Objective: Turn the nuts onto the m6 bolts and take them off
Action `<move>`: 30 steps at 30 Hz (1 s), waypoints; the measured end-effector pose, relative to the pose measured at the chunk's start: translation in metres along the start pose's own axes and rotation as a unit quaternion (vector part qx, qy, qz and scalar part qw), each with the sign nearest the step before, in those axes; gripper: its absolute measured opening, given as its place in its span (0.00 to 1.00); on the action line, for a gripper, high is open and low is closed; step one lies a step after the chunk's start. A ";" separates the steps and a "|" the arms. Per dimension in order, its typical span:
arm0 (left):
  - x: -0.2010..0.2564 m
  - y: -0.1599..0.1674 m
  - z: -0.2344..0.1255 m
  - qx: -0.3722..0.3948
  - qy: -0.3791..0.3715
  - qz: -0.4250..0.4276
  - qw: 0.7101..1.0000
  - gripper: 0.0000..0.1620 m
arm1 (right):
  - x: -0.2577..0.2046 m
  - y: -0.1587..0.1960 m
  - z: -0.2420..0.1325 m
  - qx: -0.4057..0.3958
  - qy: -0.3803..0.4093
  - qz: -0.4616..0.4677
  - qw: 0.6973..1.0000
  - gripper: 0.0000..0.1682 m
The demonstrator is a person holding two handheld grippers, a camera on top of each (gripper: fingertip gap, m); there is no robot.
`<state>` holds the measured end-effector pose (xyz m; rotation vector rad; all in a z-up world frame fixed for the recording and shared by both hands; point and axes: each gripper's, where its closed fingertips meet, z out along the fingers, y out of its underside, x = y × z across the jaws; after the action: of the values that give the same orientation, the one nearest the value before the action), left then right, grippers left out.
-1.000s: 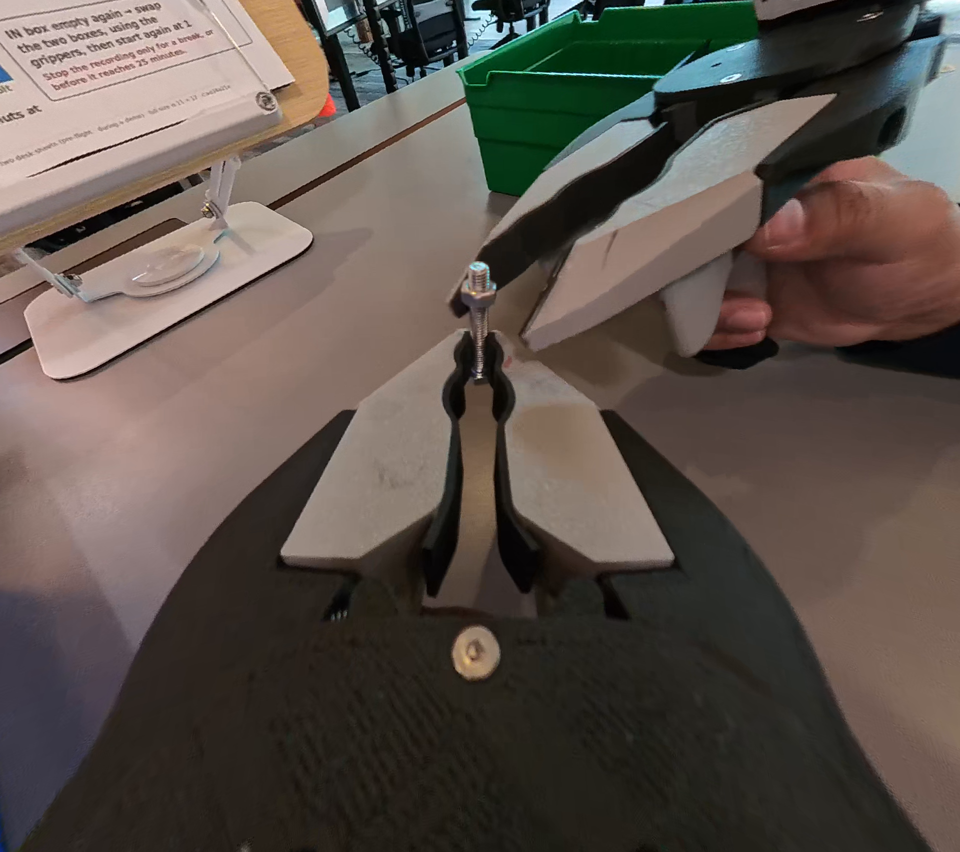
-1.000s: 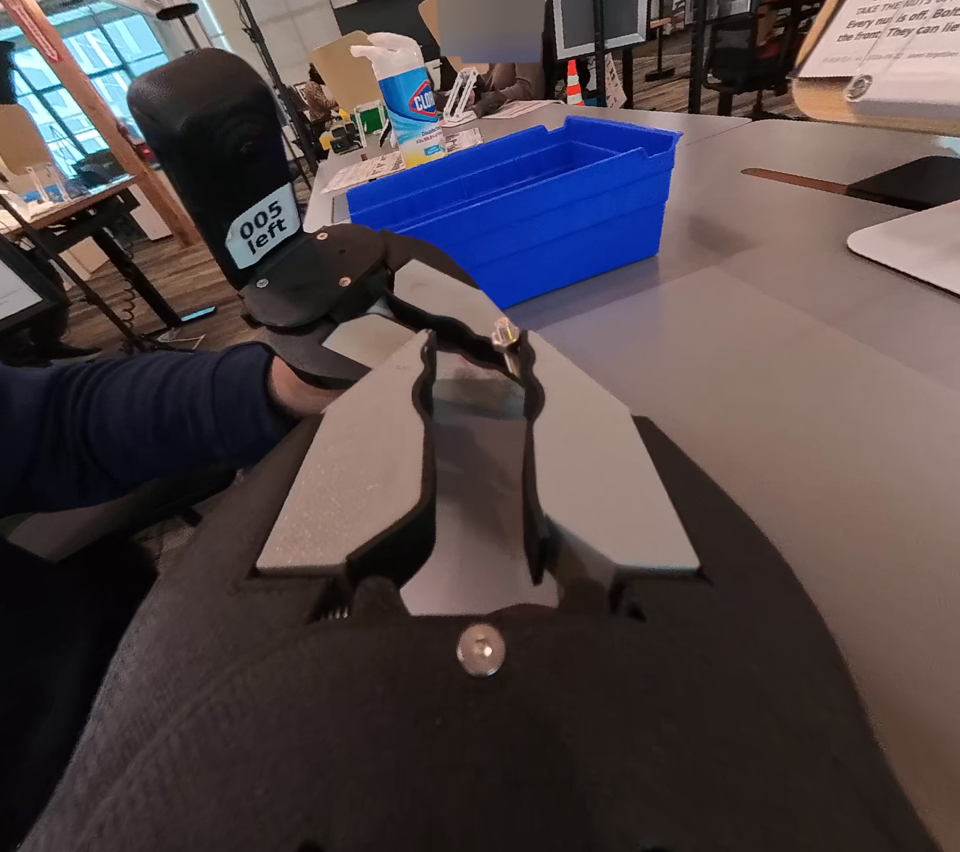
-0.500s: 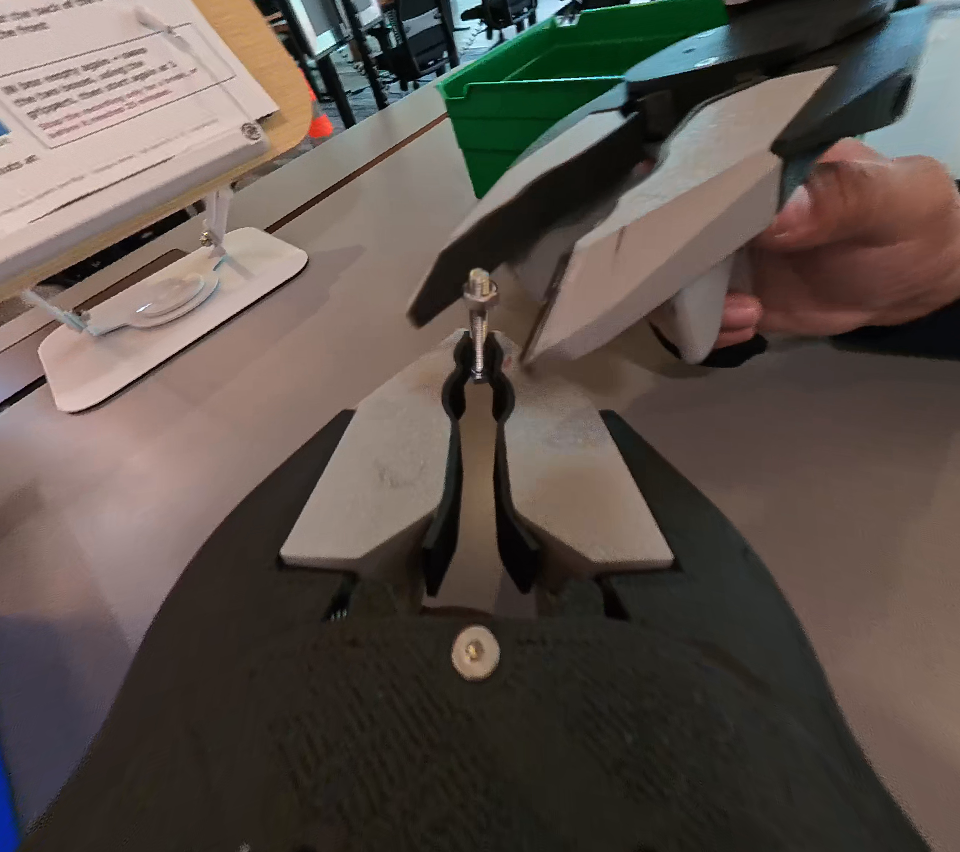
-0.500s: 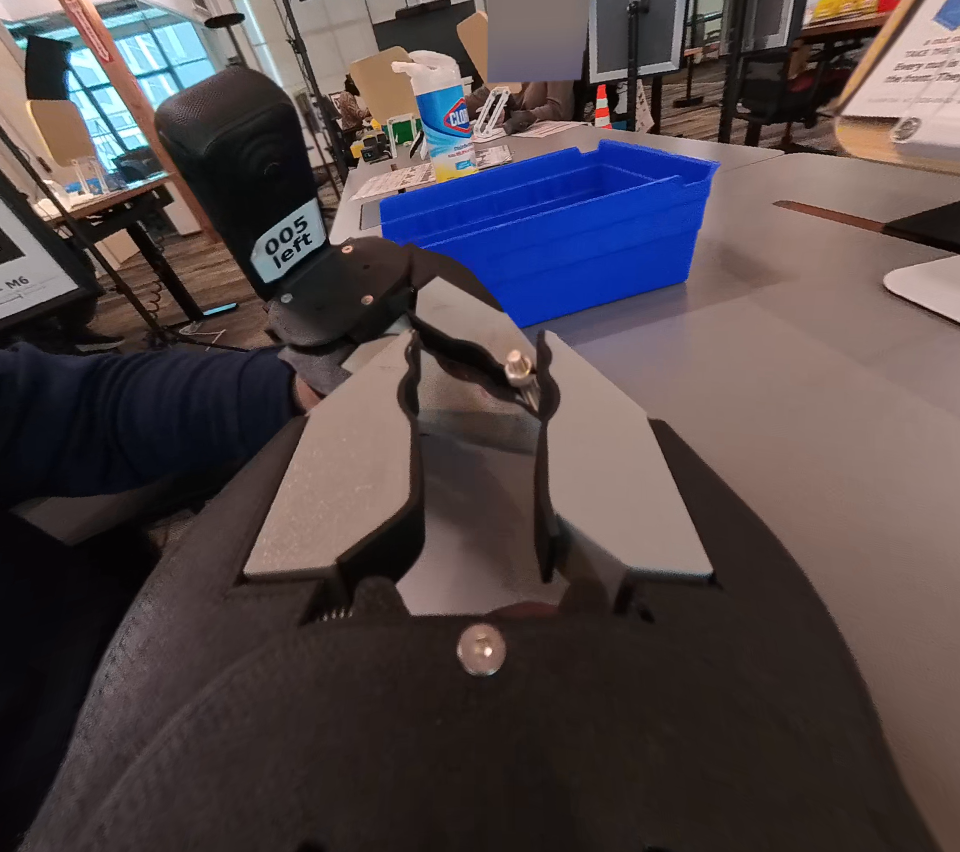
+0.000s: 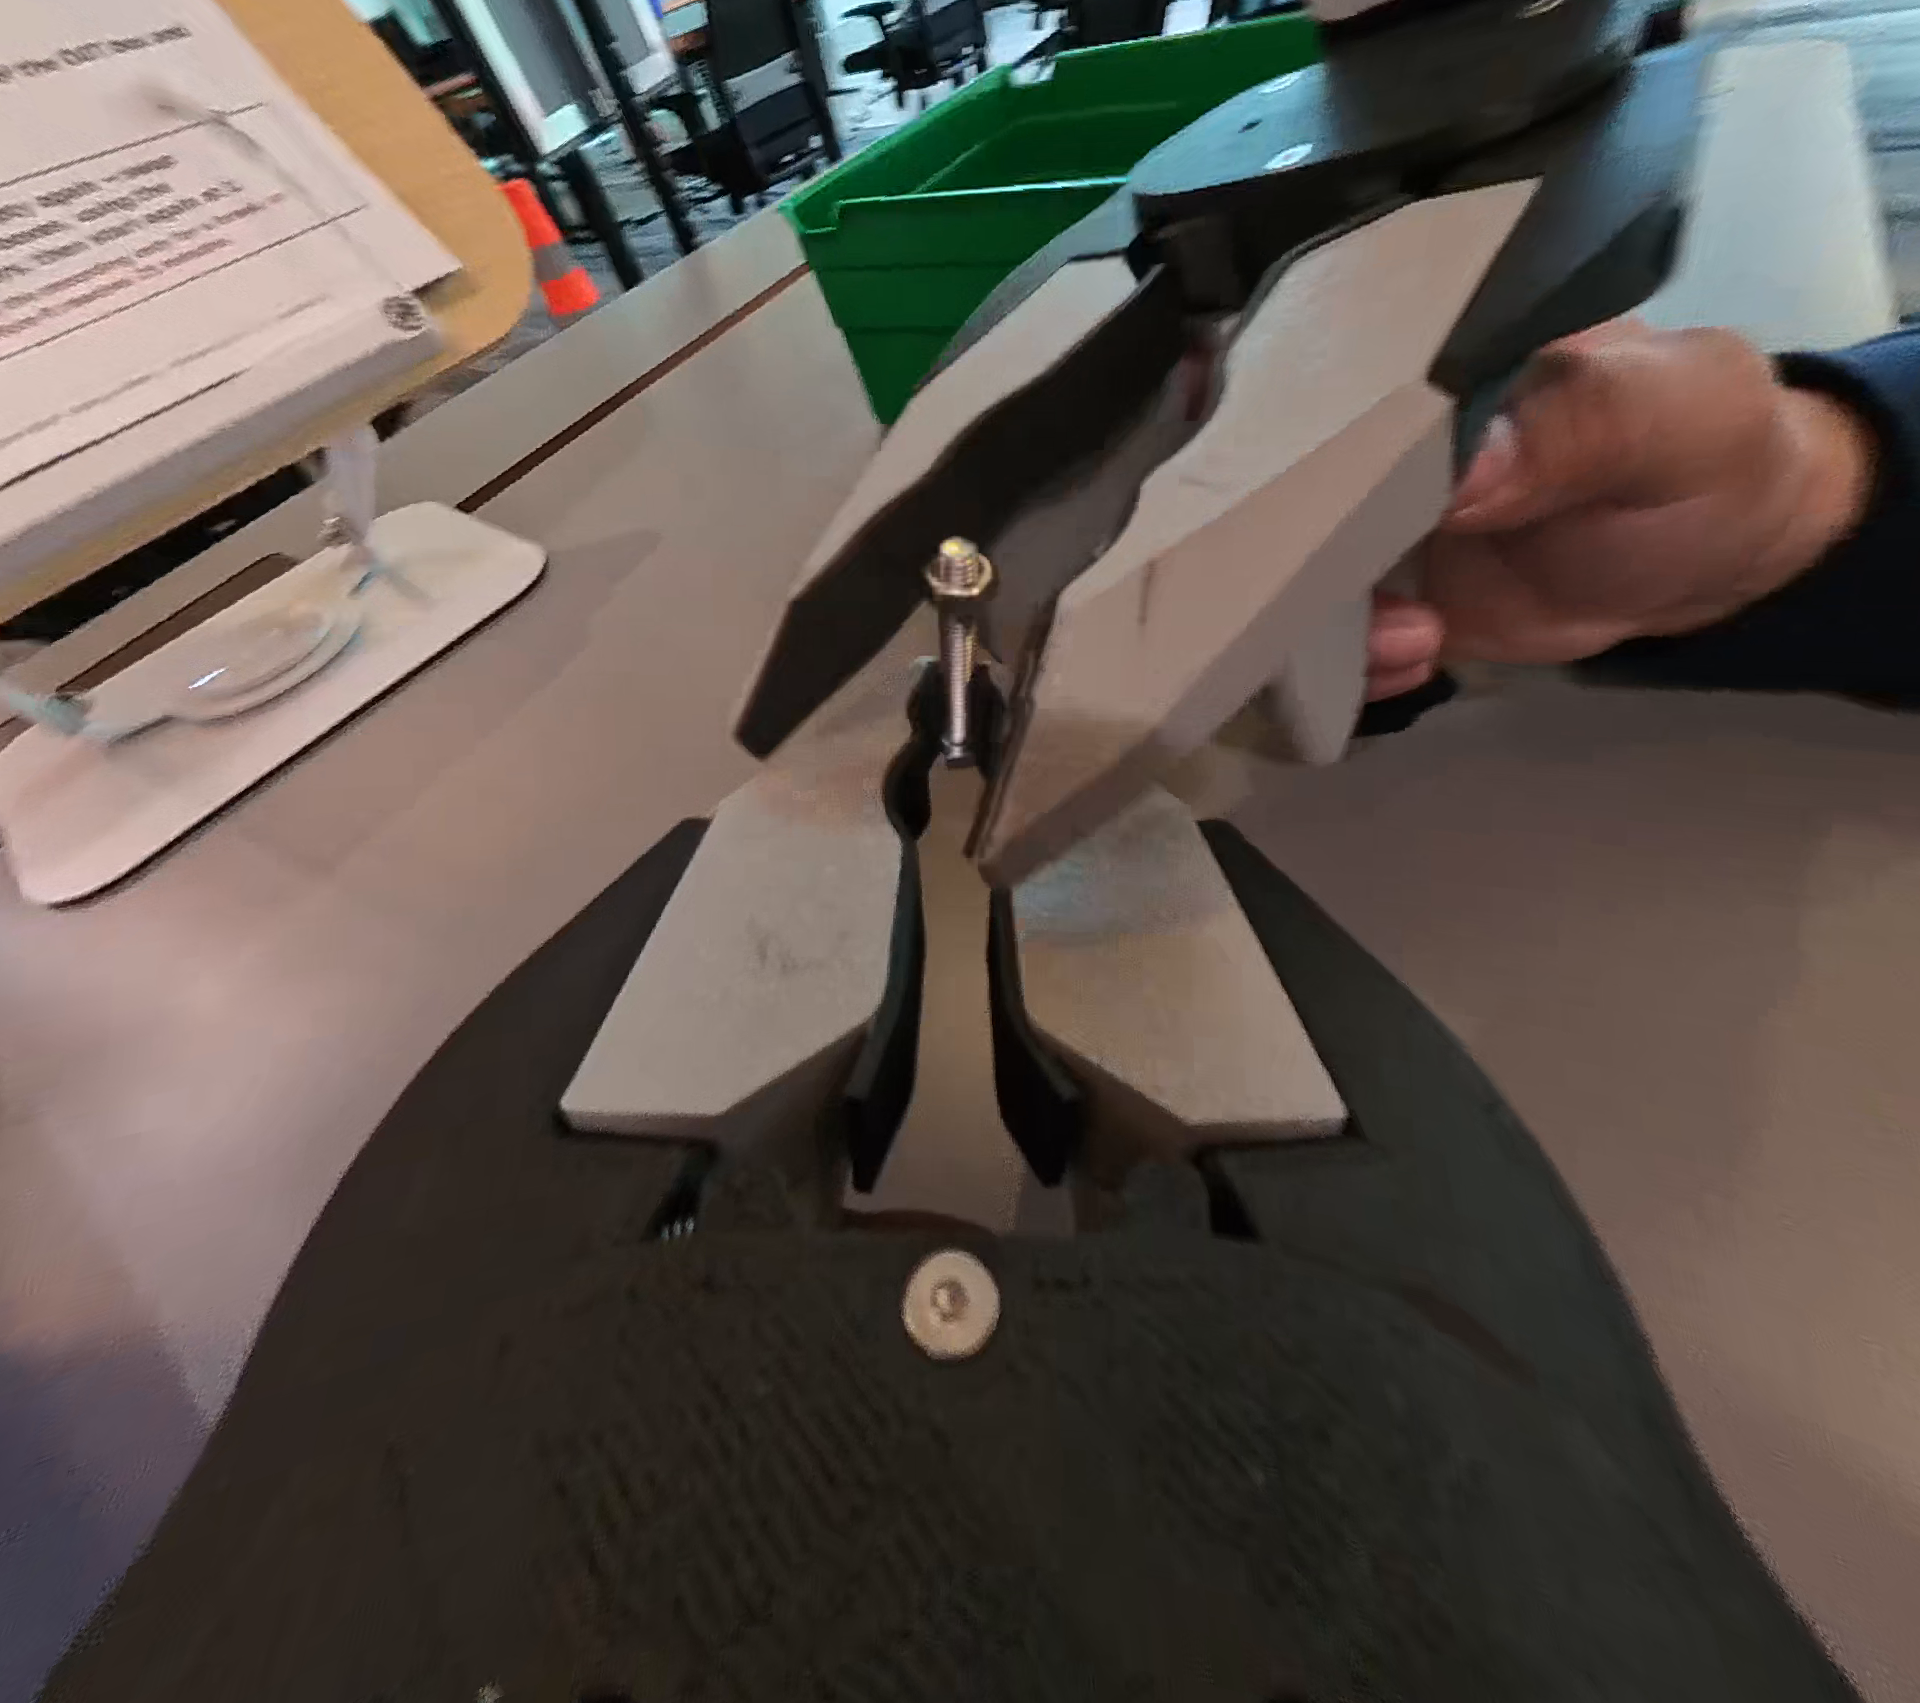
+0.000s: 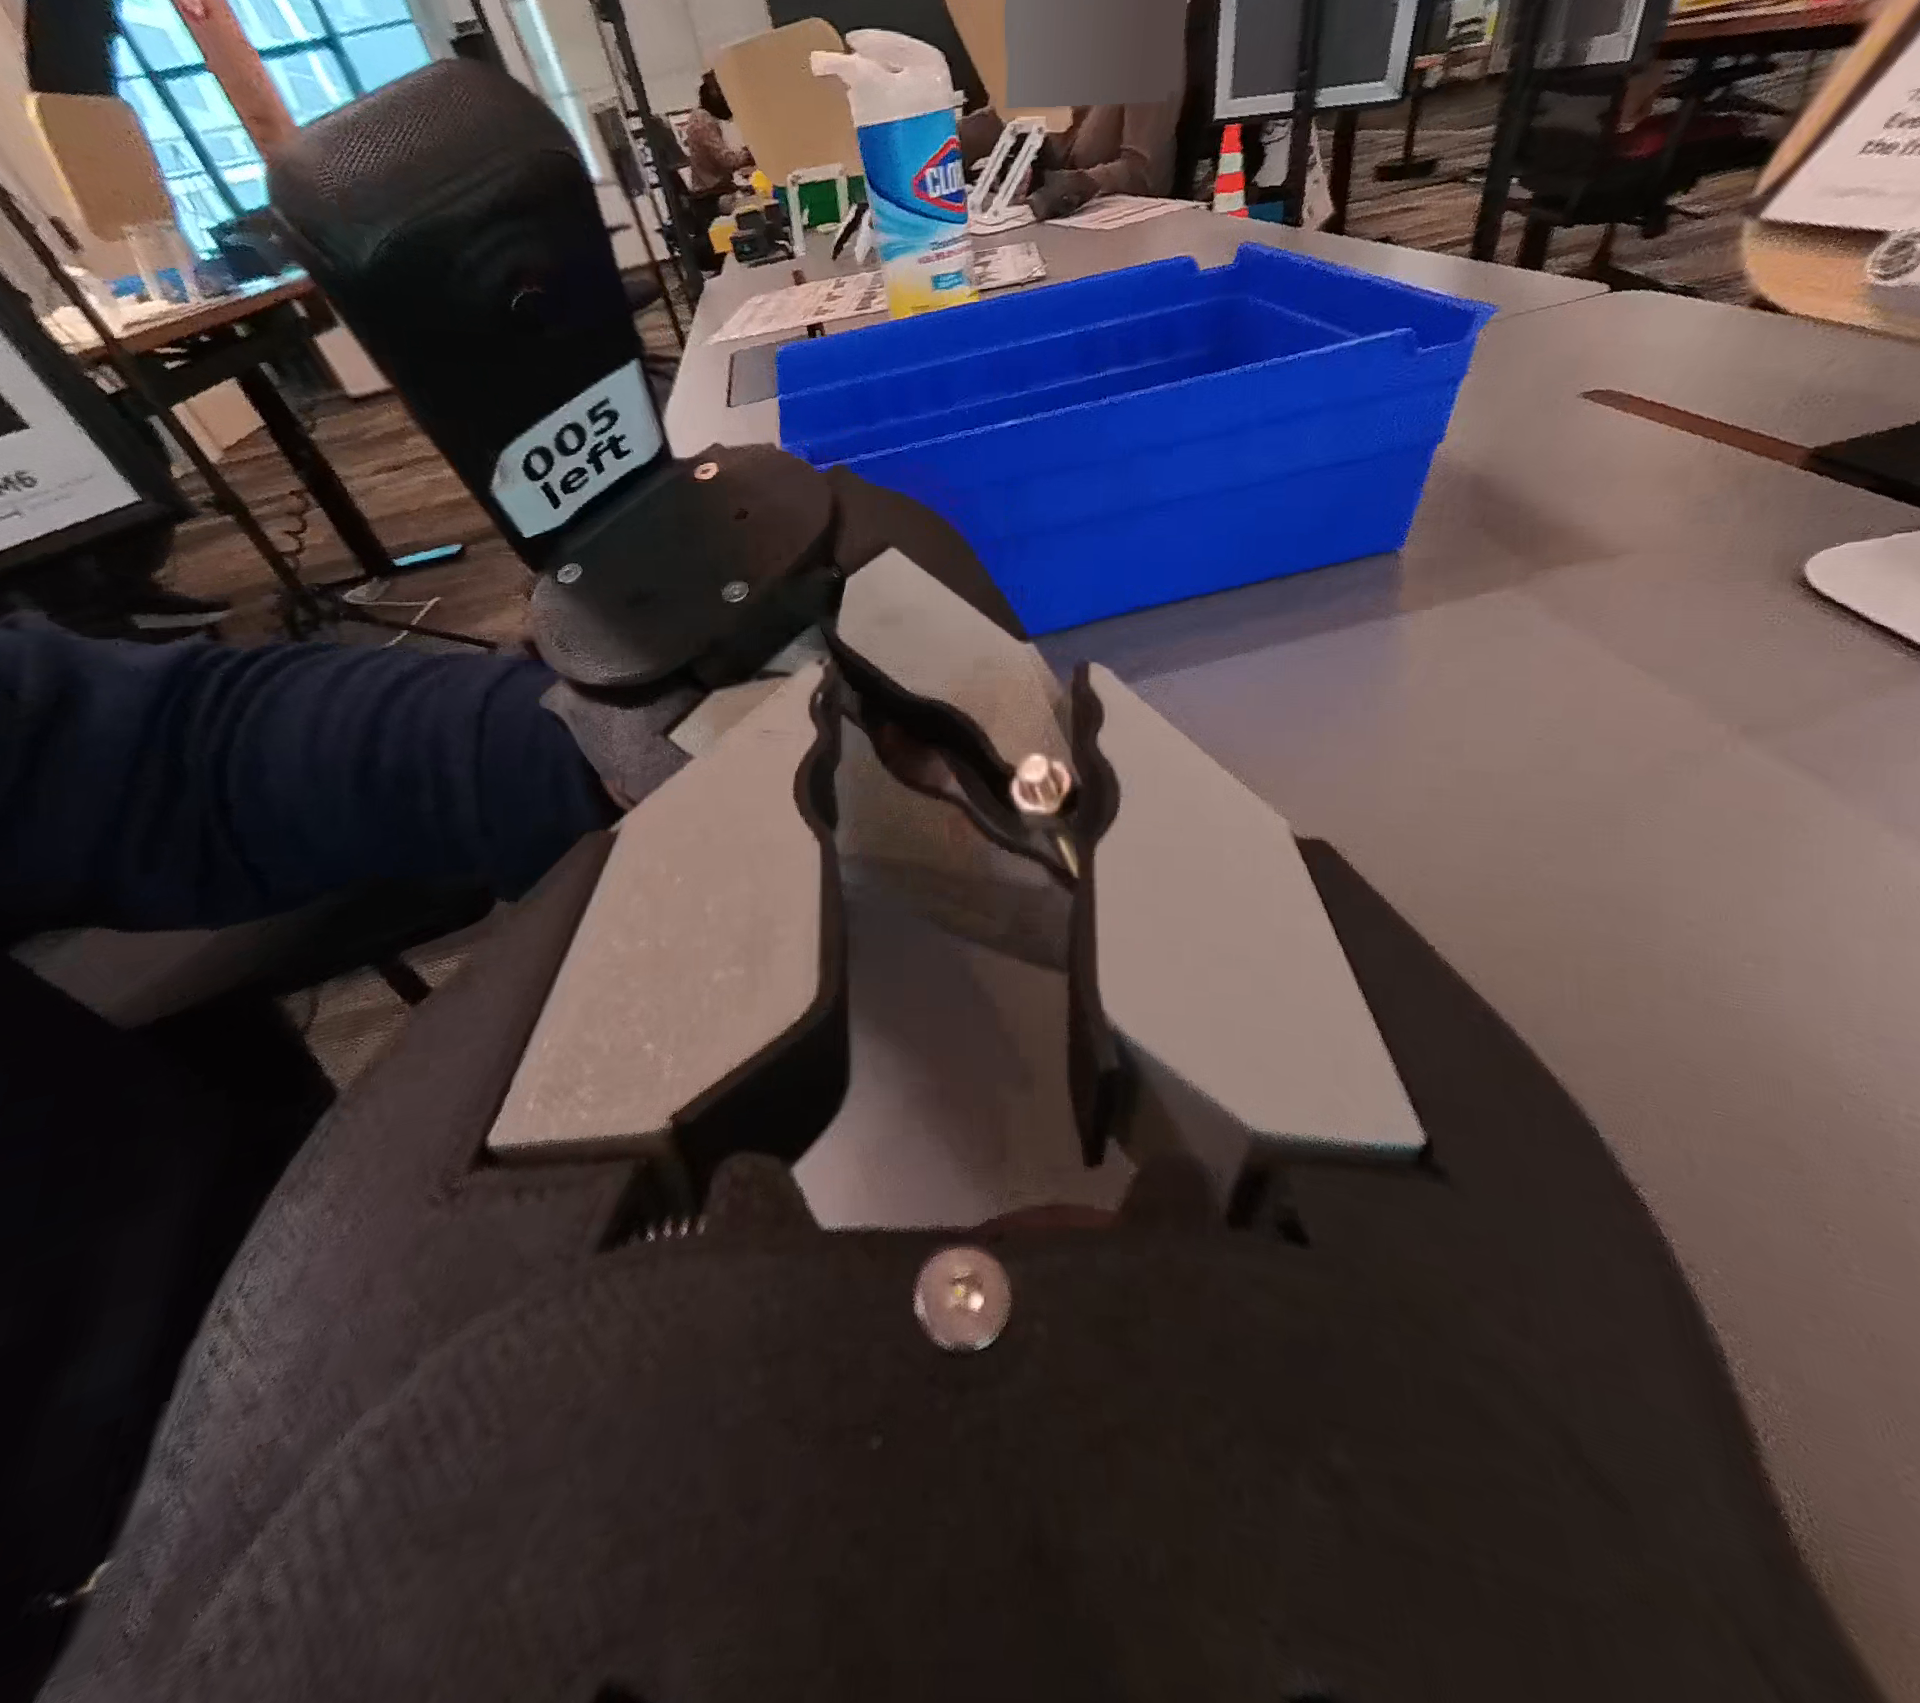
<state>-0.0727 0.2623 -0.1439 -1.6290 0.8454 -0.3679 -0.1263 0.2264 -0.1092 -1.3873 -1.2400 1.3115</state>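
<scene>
My left gripper (image 5: pixel 951 718) is shut on the lower shank of a silver M6 bolt (image 5: pixel 954 677), which it holds upright above the grey table (image 5: pixel 1558 926). A silver nut (image 5: pixel 961 578) sits near the bolt's top end. My right gripper (image 5: pixel 873 796), held by a hand, is open and reaches in from the right, with one finger on each side of the nut. In the right wrist view the nut (image 6: pixel 1042 783) lies between the open fingers of my right gripper (image 6: pixel 951 697), close against the right finger's inner pad. The left gripper (image 6: pixel 1039 838) comes in from the left.
A green bin (image 5: pixel 997 199) stands behind the right gripper. A blue bin (image 6: pixel 1122 448) stands on the table beyond the left gripper, with a wipes canister (image 6: pixel 914 199) behind it. A document stand (image 5: pixel 208 251) on a white base (image 5: pixel 260 666) stands at the left. The left gripper's tips are roughly 6 cm from the right gripper's.
My right gripper has moved in over the bolt, so the nut now sits deeper between its open fingers. The left gripper has kept hold of the bolt.
</scene>
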 end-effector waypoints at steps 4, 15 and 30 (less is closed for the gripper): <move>-0.003 -0.001 -0.001 0.009 0.014 -0.035 0.999 0.02 | 0.004 -0.009 -0.007 0.018 0.011 -0.009 1.000 0.22; 0.002 0.008 0.004 -0.021 0.007 0.003 1.000 0.01 | 0.004 0.003 0.000 -0.011 0.003 0.006 1.000 0.21; -0.036 0.011 -0.006 -0.019 -0.068 -0.048 0.996 0.01 | 0.025 -0.005 -0.017 0.003 0.063 -0.006 0.998 0.21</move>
<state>-0.1053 0.2828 -0.1455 -1.7134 0.6764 -0.3061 -0.1106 0.2524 -0.1071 -1.4339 -1.1563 1.2001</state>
